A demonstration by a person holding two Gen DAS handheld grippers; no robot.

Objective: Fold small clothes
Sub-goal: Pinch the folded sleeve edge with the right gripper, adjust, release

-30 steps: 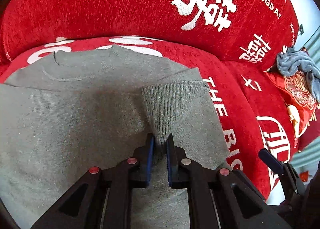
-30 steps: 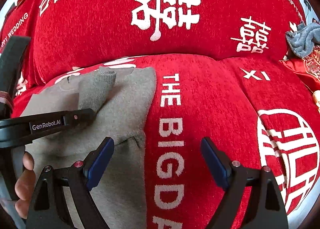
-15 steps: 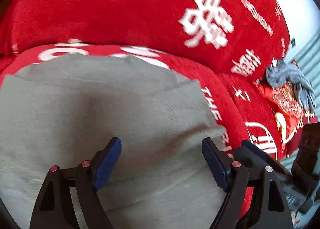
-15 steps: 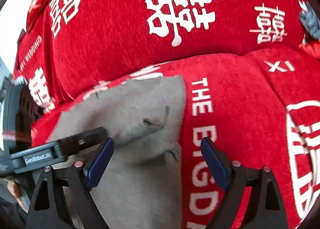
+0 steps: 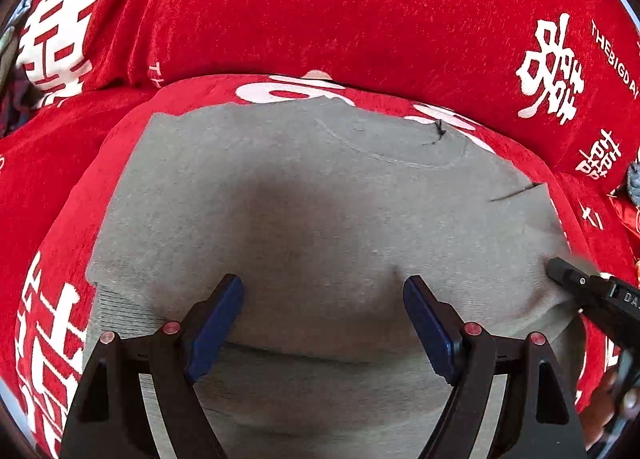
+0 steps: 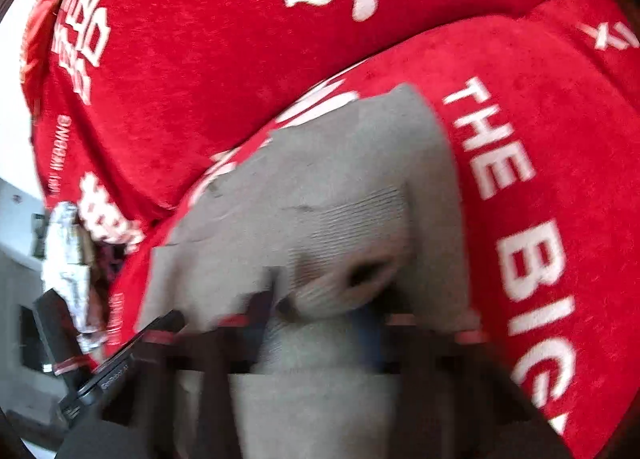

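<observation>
A grey sweater [image 5: 304, 219] is spread flat on the seat of a red sofa [image 5: 360, 11], its neckline lying toward the back cushion and its ribbed hem toward the front edge of the seat. White characters and the words "THE BIG DAY" are printed on the sofa cover. The left gripper [image 5: 322, 319] is held above the lower half of the sweater with its blue-padded fingers spread wide apart and nothing between them. At the sweater's right edge, near the seat's front, the right gripper [image 6: 320, 323] is seen; its own view is heavily blurred. A ribbed cuff [image 6: 352, 219] of the sweater is bunched just ahead of its fingers, but whether it is clamped cannot be told.
</observation>
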